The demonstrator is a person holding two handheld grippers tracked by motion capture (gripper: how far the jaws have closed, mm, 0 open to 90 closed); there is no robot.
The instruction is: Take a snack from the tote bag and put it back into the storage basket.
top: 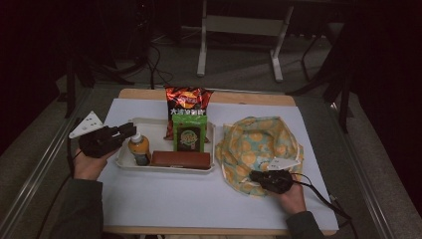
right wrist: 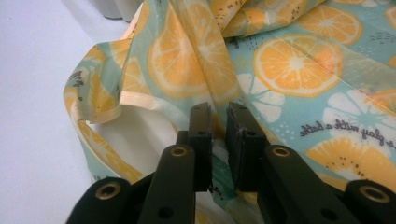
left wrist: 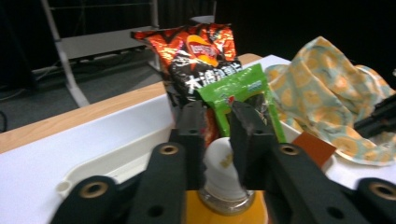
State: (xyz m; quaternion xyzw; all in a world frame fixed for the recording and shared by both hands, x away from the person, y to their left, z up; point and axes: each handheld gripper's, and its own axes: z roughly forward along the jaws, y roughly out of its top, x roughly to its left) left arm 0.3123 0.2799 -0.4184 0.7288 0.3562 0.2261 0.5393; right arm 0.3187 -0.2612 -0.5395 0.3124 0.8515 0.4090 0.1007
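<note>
Nearest the person's edge: right gripper [top: 259, 175] at the near rim of the cloth bag [top: 259, 142], hand low behind it, knuckles toward the table edge. Jaws narrow, pinching a fold of the bag's edge [right wrist: 215, 140]. Fabric thin and glossy, teal with orange-slice print, pale piping along the hem, plain cream lining inside the mouth (bag slumped, crumpled, right of the tray).

Left of the tray [top: 122, 162]: left gripper [top: 128, 131] held level, reaching in over the tray's left rim, hand wrapped around the body from below, grey three-cornered plate on top. Jaws closed snug on the white cap of the bottle [left wrist: 223, 161], one pad on each side. Bottle [top: 139, 148] small, upright, orange contents, in the tray's left end.

Tray white, shallow, rounded corners, smooth plastic. Along its near wall, right of the bottle: brown flat bar [top: 180, 159], matte, rectangular, lying down.

Behind the bar: green pouch [top: 189, 133], shiny foil, propped upright.

At the tray's far side: chip bag [top: 186, 107], crinkled red-and-black foil, puffed, leaning behind the green pouch.
</note>
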